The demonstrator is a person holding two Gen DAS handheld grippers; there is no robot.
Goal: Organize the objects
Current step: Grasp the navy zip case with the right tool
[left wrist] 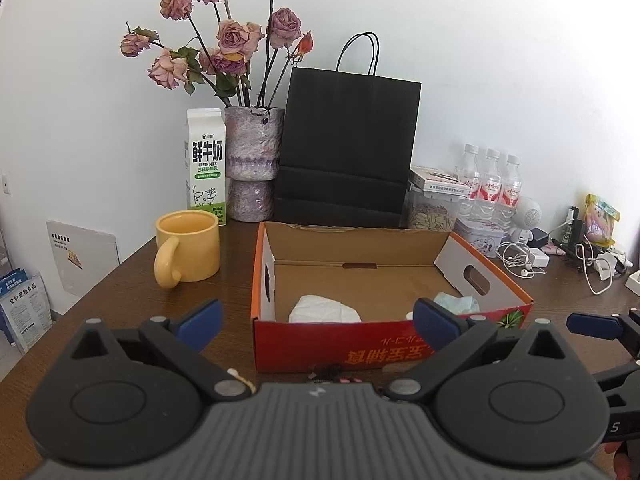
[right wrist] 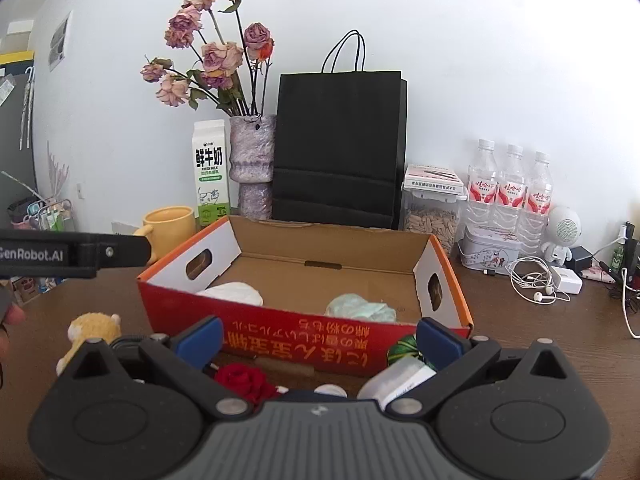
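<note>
An open red and orange cardboard box (left wrist: 360,348) (right wrist: 304,332) stands on the brown table. Inside lie a white crumpled tissue (left wrist: 324,310) (right wrist: 232,292) and a pale green wad (left wrist: 456,302) (right wrist: 360,308). My left gripper (left wrist: 318,324) is open and empty in front of the box. My right gripper (right wrist: 320,338) is open and empty, just above a red fabric rose (right wrist: 244,380), a white packet (right wrist: 400,380), a small watermelon-patterned item (right wrist: 404,350) and a yellow plush toy (right wrist: 94,330) that lie before the box.
Behind the box stand a yellow mug (left wrist: 188,246), a milk carton (left wrist: 206,164), a vase of dried roses (left wrist: 252,160), a black paper bag (left wrist: 348,148), a seed jar (right wrist: 430,220), three water bottles (right wrist: 508,192), a tin, a small white robot figure (right wrist: 562,232), earphones and chargers.
</note>
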